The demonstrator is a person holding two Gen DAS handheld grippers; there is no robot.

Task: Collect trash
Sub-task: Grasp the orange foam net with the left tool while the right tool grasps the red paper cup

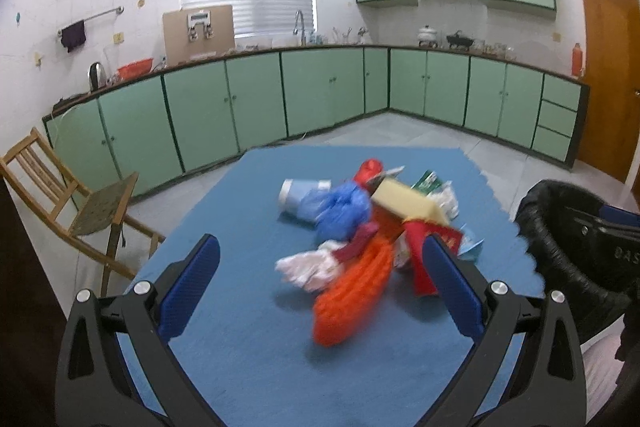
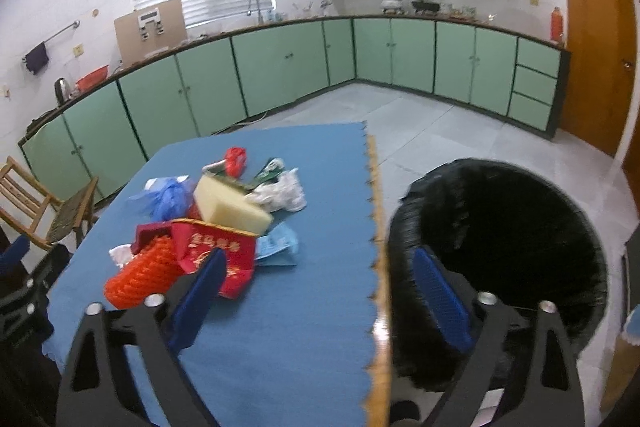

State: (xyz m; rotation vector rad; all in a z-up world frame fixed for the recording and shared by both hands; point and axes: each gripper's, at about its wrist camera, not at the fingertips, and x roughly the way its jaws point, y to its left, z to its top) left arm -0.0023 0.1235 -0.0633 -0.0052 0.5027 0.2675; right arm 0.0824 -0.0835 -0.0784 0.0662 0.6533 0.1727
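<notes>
A pile of trash lies on the blue mat (image 1: 240, 347): an orange foam net (image 1: 352, 295), a white plastic scrap (image 1: 312, 267), a blue plastic bag (image 1: 340, 207), a yellow sponge block (image 1: 408, 203), a red wrapper (image 1: 428, 251). My left gripper (image 1: 320, 247) is open and empty, just short of the pile. My right gripper (image 2: 316, 259) is open and empty above the table's right edge, between the red wrapper (image 2: 216, 251) and the black-lined bin (image 2: 500, 247). The sponge (image 2: 228, 203) and the foam net (image 2: 140, 275) also show in the right wrist view.
The bin (image 1: 560, 227) stands on the floor right of the table. A wooden chair (image 1: 80, 203) stands at the left. Green cabinets (image 1: 320, 95) line the far walls. A wooden door (image 1: 604, 75) is at the right.
</notes>
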